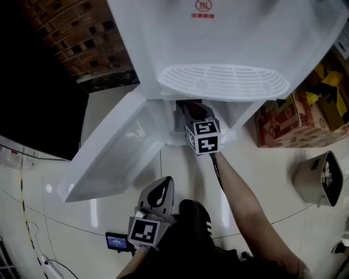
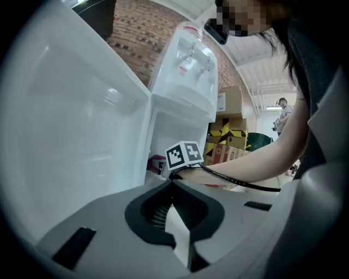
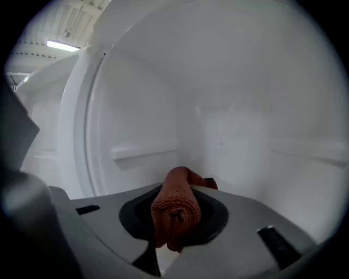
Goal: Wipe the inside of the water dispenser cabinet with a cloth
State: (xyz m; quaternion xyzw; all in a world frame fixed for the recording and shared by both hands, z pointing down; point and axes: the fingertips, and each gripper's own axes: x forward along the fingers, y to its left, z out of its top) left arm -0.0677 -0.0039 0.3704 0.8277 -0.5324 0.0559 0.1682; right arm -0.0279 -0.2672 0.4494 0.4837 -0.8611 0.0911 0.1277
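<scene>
Holding low at 6 o'clock in the head view, your left gripper [image 1: 160, 192] has its jaws pressed together on nothing. It is near the lower edge of the open cabinet door [image 1: 109, 158], which swings out toward 8 o'clock. Just above centre, your right gripper [image 1: 192, 111] reaches into the water dispenser cabinet [image 3: 245, 125], jaws pinching a bunched rust-orange cloth [image 3: 175, 210]. Whether the cloth touches the white inner wall cannot be told. At 12 o'clock the dispenser's top carries a round red logo [image 1: 203, 5] with red characters beneath, too small to read. At 3 o'clock stand printed cardboard boxes [image 1: 283, 122], their lettering illegible.
</scene>
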